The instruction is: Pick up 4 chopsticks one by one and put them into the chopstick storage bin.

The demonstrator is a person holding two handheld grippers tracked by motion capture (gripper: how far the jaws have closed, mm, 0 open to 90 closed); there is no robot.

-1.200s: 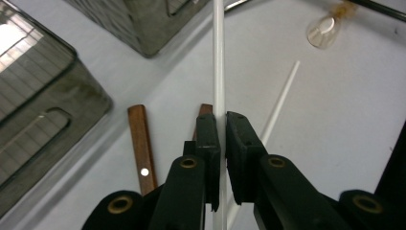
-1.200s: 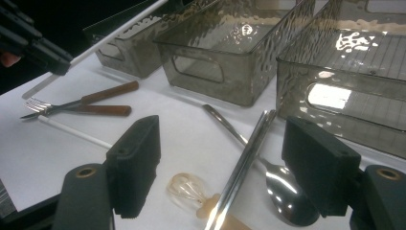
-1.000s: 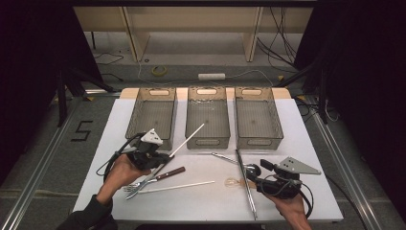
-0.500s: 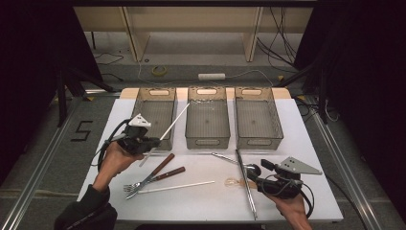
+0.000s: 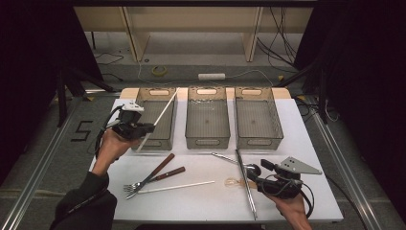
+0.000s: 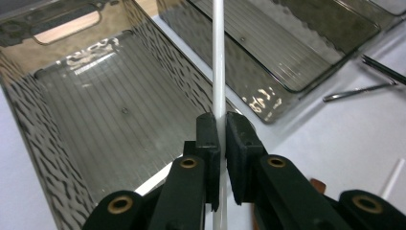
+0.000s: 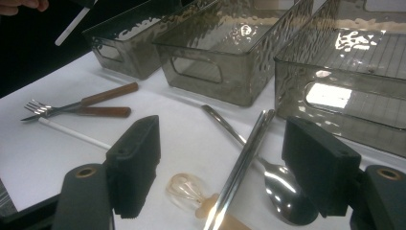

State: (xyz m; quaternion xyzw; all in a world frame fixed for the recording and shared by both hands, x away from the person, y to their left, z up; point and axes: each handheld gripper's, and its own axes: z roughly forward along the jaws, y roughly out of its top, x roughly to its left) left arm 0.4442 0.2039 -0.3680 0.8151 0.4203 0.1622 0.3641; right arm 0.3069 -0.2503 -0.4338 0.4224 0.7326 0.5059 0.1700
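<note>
Left tool (image 5: 146, 128) is clamped on a white chopstick (image 5: 160, 116); in the left gripper view both pads pinch the stick (image 6: 218, 72) square, no slip visible; I have it angled up over the left bin (image 5: 143, 143), tip toward the bin's far end, lower end hanging just outside the near rim; bin looks bare inside.

Right tool (image 7: 220, 163) sits with jaws wide apart, nothing between the pads; it rests low over the table (image 5: 297, 124) near the front right, with a long metal chopstick-like rod (image 7: 242, 163), a metal spoon (image 7: 277, 184) and a small clear plastic spoon (image 7: 186, 187) lying under it.

Step in hand, as I read it: sorting cutlery into the 3 bins; this is the carry-and-place leg for the white chopstick.

Next move, my call: level the stick along the bin's long axis, bring it down inside the walls, then release; tilted as it is, an end would likely catch the rim or prop against a wall.

Left on the table: a 2nd white chopstick (image 5: 176, 187), 2 wooden-handled pieces with a fork (image 5: 155, 175) crossed over each other; middle bin (image 5: 207, 142) and right bin (image 5: 258, 142) hold nothing I can see.
</note>
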